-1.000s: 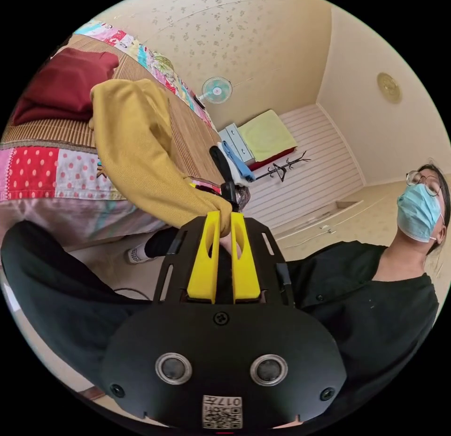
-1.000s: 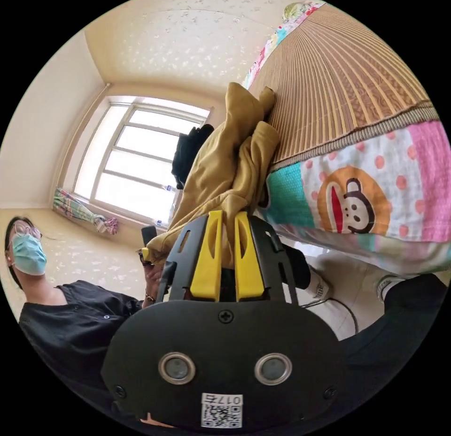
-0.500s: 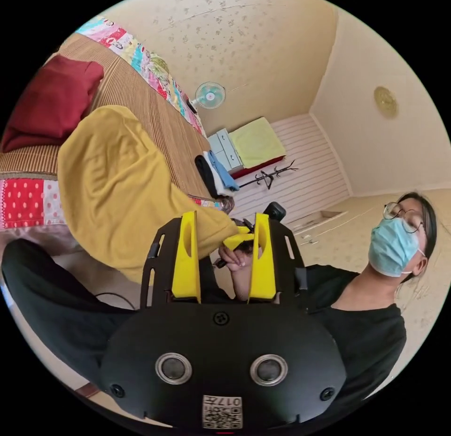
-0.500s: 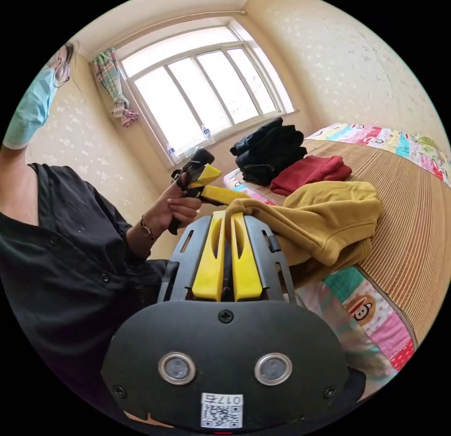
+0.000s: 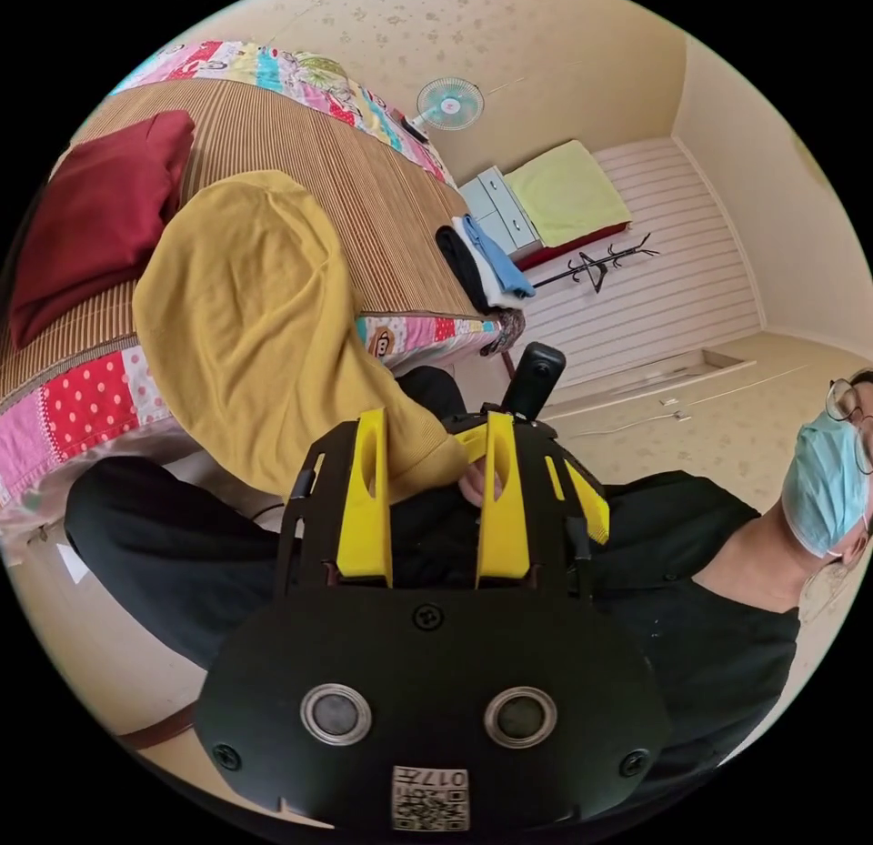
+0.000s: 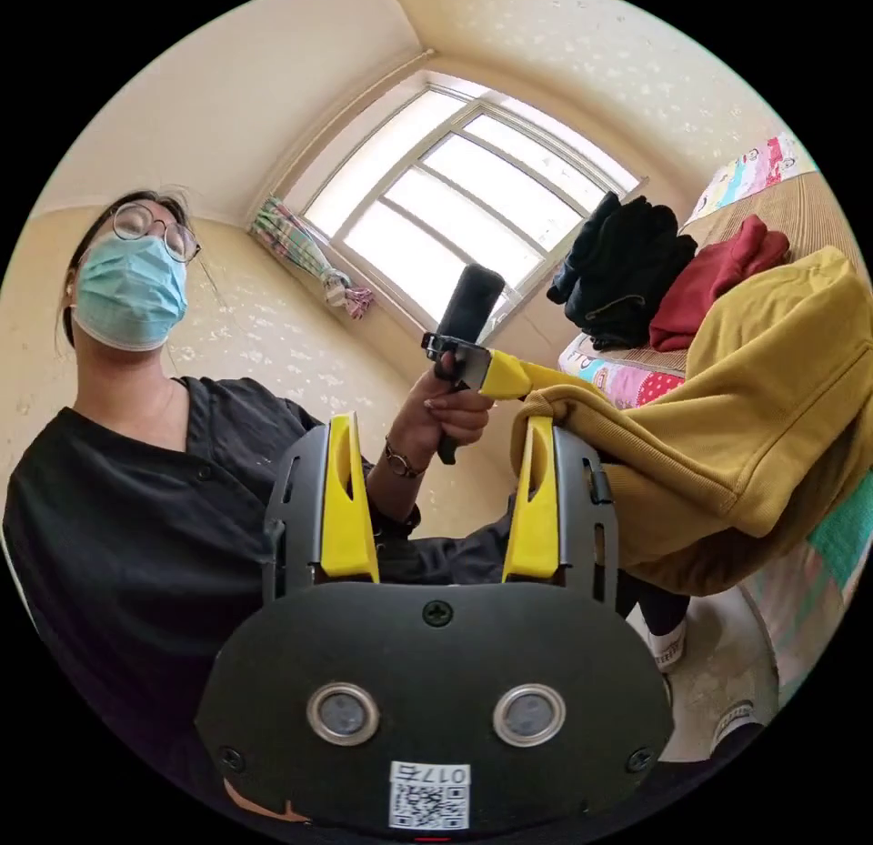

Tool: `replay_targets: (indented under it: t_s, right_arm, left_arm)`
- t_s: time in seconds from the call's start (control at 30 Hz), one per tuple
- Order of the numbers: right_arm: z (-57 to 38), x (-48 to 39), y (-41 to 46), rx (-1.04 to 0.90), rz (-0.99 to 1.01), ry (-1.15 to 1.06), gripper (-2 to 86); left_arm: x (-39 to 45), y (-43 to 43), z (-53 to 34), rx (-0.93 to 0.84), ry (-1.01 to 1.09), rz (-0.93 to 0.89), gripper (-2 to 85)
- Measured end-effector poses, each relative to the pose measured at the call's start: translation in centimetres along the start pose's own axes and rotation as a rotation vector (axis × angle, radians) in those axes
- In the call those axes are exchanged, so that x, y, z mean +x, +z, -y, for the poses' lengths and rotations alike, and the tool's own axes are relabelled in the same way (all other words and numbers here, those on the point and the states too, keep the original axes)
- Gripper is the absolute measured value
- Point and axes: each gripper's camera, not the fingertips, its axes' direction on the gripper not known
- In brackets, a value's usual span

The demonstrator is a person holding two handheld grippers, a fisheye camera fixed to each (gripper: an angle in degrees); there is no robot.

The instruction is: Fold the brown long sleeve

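Currently both sets of jaws spread, nothing clamped. Left gripper (image 5: pixel 435 481): tip of brown long sleeve (image 5: pixel 245 326) pokes between jaws, not pinched. Right gripper (image 6: pixel 441 490): fabric brushes one jaw only. Person (image 6: pixel 136 518) in black top just behind grippers. Brown long sleeve bunched on near edge of bed (image 5: pixel 364 181), part hanging off edge. Red folded garment (image 5: pixel 91 208) just beside it; black clothes pile (image 6: pixel 627 263) further along the edge. Folded stack (image 5: pixel 486 267) at far edge, fan (image 5: pixel 450 104) beyond.

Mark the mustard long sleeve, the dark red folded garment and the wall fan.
mustard long sleeve (image 5: pixel 245 336), left gripper view, middle of its draped body
dark red folded garment (image 5: pixel 91 217), left gripper view, top face
wall fan (image 5: pixel 450 105), left gripper view, its round head
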Motion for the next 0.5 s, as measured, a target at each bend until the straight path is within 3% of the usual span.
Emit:
replay_targets:
  t_s: [0.1, 0.3, 0.5]
  right_arm:
    - [-0.8, 1.5, -1.7, 0.083, 0.129, 0.046, 25.9]
    - [-0.7, 1.4, -2.2, 0.001, 0.086, 0.033, 25.0]
    - [-0.9, 1.2, -5.0, 0.006, 0.13, -0.001, 21.8]
  left_arm:
    - [-1.6, -0.4, 0.0, -0.009, -0.022, -0.04, 14.3]
    - [-3.8, 0.3, -0.5, -0.092, -0.029, -0.043, 11.1]
    - [-7.7, -1.4, -2.5, -0.023, 0.017, -0.343, 6.5]
